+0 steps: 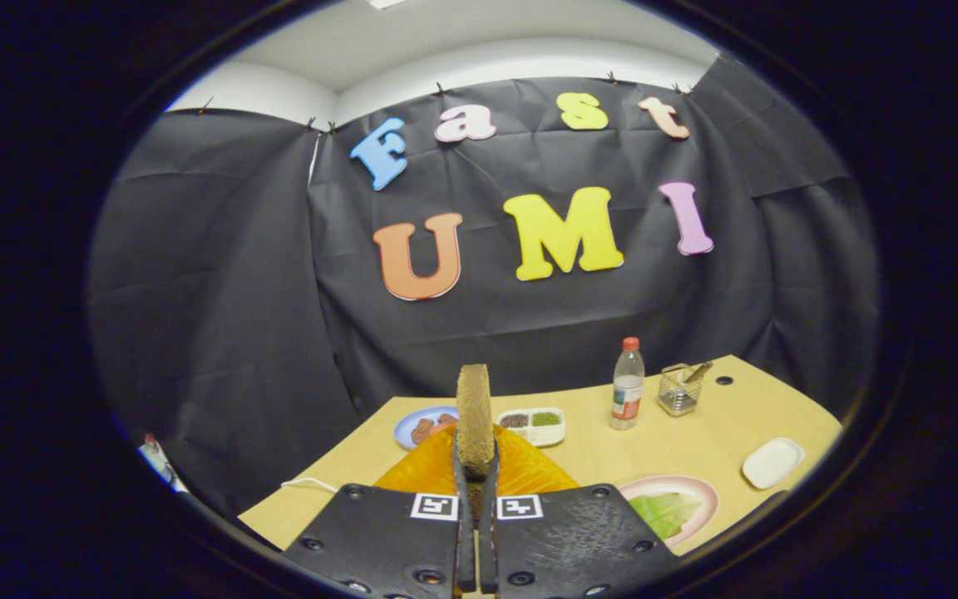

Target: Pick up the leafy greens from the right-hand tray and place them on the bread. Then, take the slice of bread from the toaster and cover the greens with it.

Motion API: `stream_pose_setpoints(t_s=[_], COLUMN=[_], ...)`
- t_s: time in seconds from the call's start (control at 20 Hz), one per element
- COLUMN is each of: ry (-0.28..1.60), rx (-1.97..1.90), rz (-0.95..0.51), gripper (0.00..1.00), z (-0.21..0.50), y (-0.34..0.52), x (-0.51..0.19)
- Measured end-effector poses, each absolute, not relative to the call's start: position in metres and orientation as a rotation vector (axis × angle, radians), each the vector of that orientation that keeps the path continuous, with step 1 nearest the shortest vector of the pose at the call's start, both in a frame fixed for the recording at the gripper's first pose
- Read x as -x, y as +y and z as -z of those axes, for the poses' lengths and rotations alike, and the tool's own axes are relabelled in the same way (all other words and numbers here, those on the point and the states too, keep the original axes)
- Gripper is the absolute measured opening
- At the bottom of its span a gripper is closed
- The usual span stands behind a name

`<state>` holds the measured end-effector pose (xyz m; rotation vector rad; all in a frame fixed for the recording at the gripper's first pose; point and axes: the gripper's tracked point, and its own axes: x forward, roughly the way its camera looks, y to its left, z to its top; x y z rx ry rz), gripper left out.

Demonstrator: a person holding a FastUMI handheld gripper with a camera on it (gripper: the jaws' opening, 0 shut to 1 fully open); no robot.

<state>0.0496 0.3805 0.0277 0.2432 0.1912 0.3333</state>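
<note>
My gripper is shut on a brown slice of bread, which stands upright on edge between the two fingers, lifted above the table. Right below and behind the slice is an orange toaster, partly hidden by the fingers. To the right of the fingers, a pink plate carries a green leaf lying on it. Whatever lies under the leaf is hidden.
On the wooden table beyond the toaster are a blue plate with brown food, a white two-part dish of seasonings, a clear bottle with a red cap and a wire basket. A small white tray lies at the right.
</note>
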Motion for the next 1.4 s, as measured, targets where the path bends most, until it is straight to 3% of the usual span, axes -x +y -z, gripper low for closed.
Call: stream_pose_setpoints(t_s=[0.55, 1.4], ry=[0.244, 0.439], rx=[-0.279, -0.493], rz=[-0.186, -0.177], gripper=[0.02, 0.05], z=[0.058, 0.185], y=[0.25, 0.27], x=[-0.065, -0.102])
